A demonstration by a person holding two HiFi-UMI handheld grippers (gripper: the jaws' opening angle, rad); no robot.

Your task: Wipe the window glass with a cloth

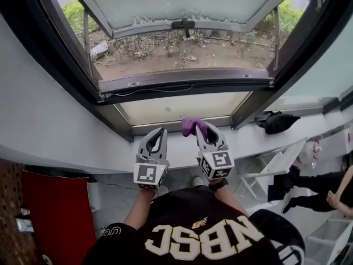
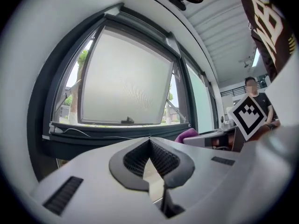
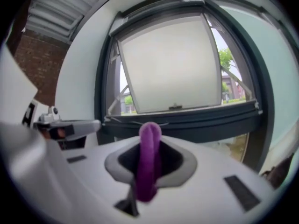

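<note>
A dark-framed window stands ahead, its frosted sash (image 1: 182,1) swung outward, with a handle (image 1: 183,24) on its lower rail. My right gripper (image 1: 203,129) is shut on a purple cloth (image 1: 191,126), which sticks up between its jaws as a folded strip (image 3: 148,160). My left gripper (image 1: 155,132) hangs beside it, shut with nothing between its jaws. Both are held at sill height, short of the glass. In the left gripper view the frosted sash (image 2: 126,85) fills the middle and the cloth (image 2: 186,135) peeks out at the right.
A fixed lower pane (image 1: 182,107) sits under the opening, above the white sill (image 1: 259,137). A black bag (image 1: 278,121) lies on the sill at the right. A white rack (image 1: 273,167) and a seated person (image 1: 322,195) are lower right. A red panel (image 1: 52,214) stands lower left.
</note>
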